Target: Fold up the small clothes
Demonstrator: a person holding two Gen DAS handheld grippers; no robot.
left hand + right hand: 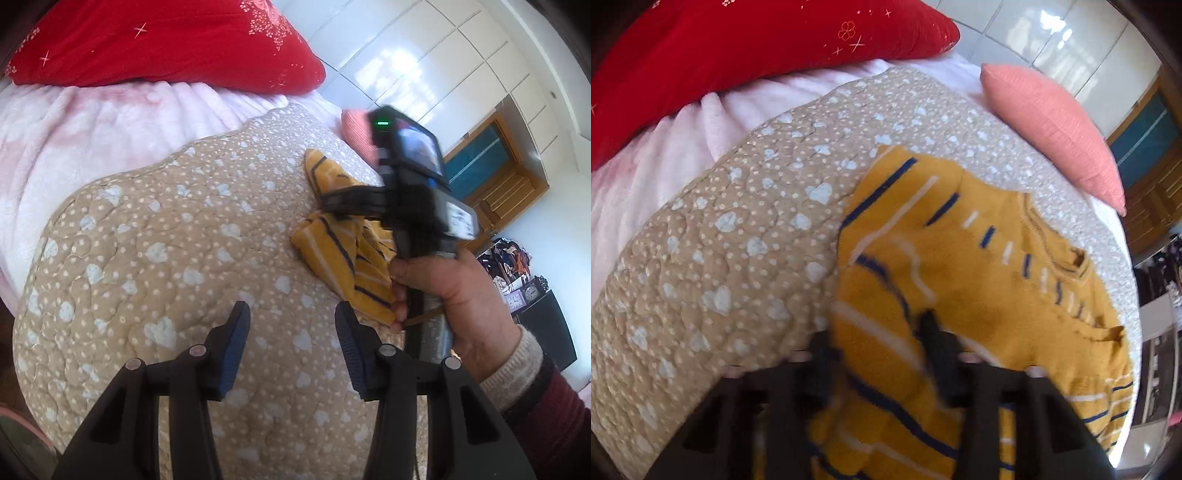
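A mustard-yellow knitted top [960,258] with navy and white stripes lies crumpled on a beige quilt [738,240] printed with pale hearts. In the right wrist view my right gripper [879,339] is blurred, and a bunch of the top's fabric fills the gap from finger to finger. The left wrist view shows that same right gripper [327,202] in a person's hand [461,288], pointing down onto the top [332,254]. My left gripper [291,325] stands open over bare quilt [166,240] to the left of the top, with nothing between its blue pads.
A red pillow [166,40] and a pale pink blanket [74,129] lie at the back of the bed. A salmon cushion [1052,125] sits beyond the top at the right edge. White wardrobe doors [424,55] and a cluttered dark dresser [528,291] stand past the bed.
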